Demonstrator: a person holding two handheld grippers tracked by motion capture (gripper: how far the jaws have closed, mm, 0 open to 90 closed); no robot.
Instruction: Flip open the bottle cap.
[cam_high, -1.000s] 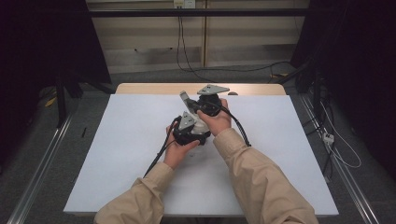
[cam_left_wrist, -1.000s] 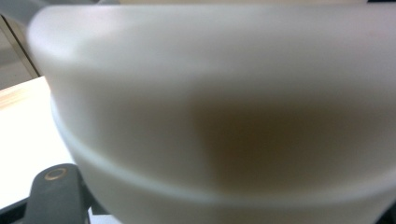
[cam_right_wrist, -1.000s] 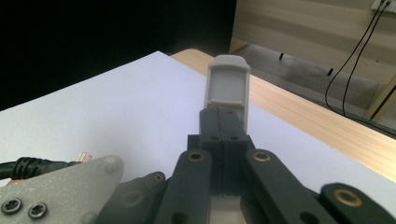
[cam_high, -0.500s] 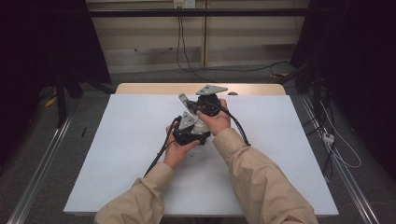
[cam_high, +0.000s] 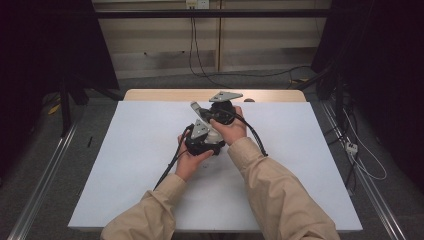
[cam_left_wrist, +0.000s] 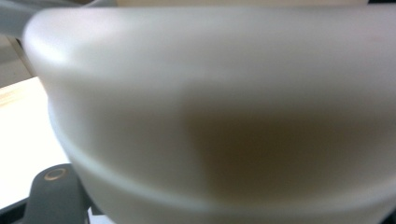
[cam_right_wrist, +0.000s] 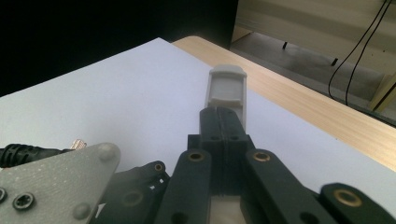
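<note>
Both forearms come in from the near edge in tan sleeves and meet around the middle of the white table (cam_high: 125, 165), hands pretty much stacked against each other. The left hand (cam_high: 189, 162) is the nearer one, palm up under the left gripper (cam_high: 202, 137), cradling its black body with the grey three-cornered plate (cam_high: 201, 130) tilted on top. A black cable (cam_high: 170, 165) trails from it back toward the near left.

Just beyond it, the right hand (cam_high: 231, 127) wraps the right gripper (cam_right_wrist: 223, 123) from the right side, and that one points away toward the far left. Its own grey plate (cam_high: 225, 96) sits flat at the far end, close to the bare wooden strip (cam_high: 165, 95) of the table's far edge.

In the right gripper view the two black jaws are pressed together with no gap, clamped on a pale grey plastic piece (cam_right_wrist: 226, 88) that sticks out past the tips, hanging over the white surface. Can't tell what that piece is exactly, looks like a small rectangular clip or cap. The left gripper's plate shows at the bottom left of that view too.

In the left gripper view a big blurry off-white rounded thing (cam_left_wrist: 219, 107) sits right up against the lens, with one dark jaw link (cam_left_wrist: 53, 196) at the bottom left. From that I honestly can't tell whether the left jaws are apart or together.
</note>
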